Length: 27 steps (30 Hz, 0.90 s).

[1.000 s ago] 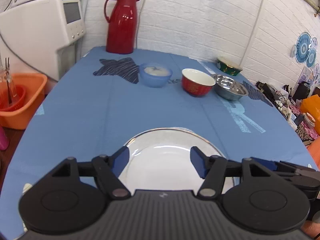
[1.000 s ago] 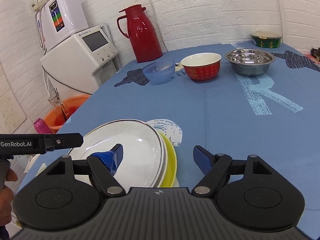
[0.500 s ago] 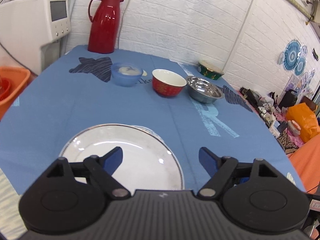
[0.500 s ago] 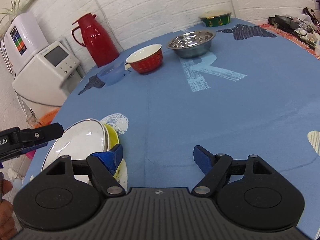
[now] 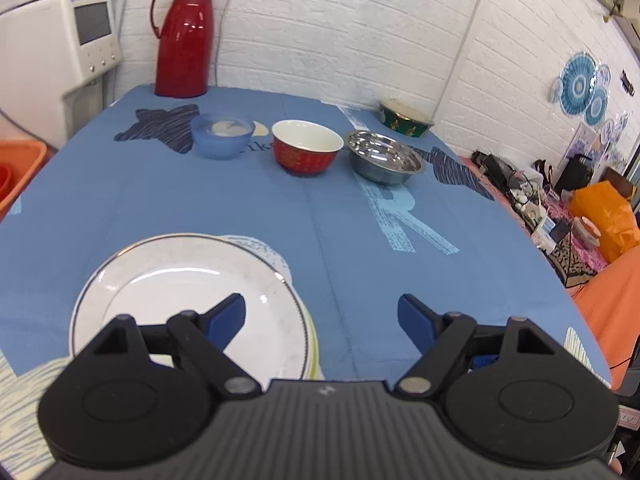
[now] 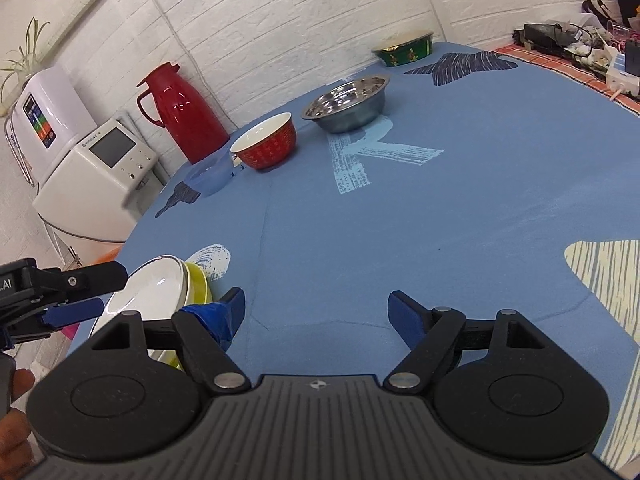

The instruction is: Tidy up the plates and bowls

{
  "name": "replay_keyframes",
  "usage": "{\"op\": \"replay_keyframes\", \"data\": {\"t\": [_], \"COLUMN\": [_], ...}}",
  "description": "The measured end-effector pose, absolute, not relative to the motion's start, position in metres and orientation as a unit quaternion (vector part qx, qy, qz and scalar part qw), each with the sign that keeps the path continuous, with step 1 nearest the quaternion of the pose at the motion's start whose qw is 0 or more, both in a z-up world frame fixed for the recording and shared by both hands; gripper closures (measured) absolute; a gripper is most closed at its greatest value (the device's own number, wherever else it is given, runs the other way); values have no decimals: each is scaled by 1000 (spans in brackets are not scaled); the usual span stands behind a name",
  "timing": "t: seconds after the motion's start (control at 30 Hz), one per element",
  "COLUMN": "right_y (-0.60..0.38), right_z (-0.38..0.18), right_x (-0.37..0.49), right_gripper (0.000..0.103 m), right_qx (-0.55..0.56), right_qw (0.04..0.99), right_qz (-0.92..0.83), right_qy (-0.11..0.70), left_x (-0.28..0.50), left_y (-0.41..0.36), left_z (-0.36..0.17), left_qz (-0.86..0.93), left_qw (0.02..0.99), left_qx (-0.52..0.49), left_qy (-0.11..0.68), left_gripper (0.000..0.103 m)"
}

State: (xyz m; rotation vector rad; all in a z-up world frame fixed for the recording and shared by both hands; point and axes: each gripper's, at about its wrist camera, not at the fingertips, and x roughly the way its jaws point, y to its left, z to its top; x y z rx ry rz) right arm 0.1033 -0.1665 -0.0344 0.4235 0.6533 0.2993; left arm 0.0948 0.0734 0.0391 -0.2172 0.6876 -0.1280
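Two grippers are in my view, both with jaws spread wide and holding nothing. My left gripper [image 5: 320, 314] hovers over the near edge of the round table [image 5: 248, 216], which is covered in a blue cloth, and its left finger sits above the white plate [image 5: 188, 292]. That plate tops a small stack, with a yellow plate [image 6: 197, 286] showing beneath it in the right wrist view. A second ago the left gripper was centred on the white plate; now it has swung to the right, so the plate lies off to its left side and open cloth fills the gap between the fingers. My right gripper [image 6: 316, 314] has turned away too: the stack, which sat close in front of it, is now at the far left of its view, and the bowls have come nearer to centre. I read this as the plate stacking being finished and both grippers freed for the bowls. Four bowls wait in a loose row toward the far side of the table: a blue bowl [image 5: 222, 135], a red bowl [image 5: 307, 147], a steel bowl [image 5: 384, 157], and, farther back by the wall, a green bowl [image 5: 406, 118]. A red thermos [image 5: 182, 38] stands behind them. None of the bowls is nested yet.
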Motion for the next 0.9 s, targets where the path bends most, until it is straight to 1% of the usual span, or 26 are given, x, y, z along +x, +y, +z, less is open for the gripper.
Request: {"op": "replay_keyframes", "data": {"t": [0.23,0.43,0.57,0.67,0.9], "right_y": [-190,-204,-198,-187,-153], "right_z": [-46,-32,-4,17,28], "right_x": [128,160,215,278,414], "right_gripper": [38,38,38,38,38], "right_qx": [225,207,152,108,13], "right_qw": [904,911,927,935,920], "right_qz": [136,121,111,97,18], "right_qy": [337,336,323,325,391], "left_x": [137,186,189,181,175], "left_y": [54,48,60,76,130], "left_z": [32,36,46,47,39], "left_qz": [-81,-104,-101,-88,-43], "left_qw": [922,904,913,920,920], "left_qx": [-110,-119,-126,-122,-150], "left_qy": [362,396,374,363,360], "left_gripper": [23,23,23,23,23]}}
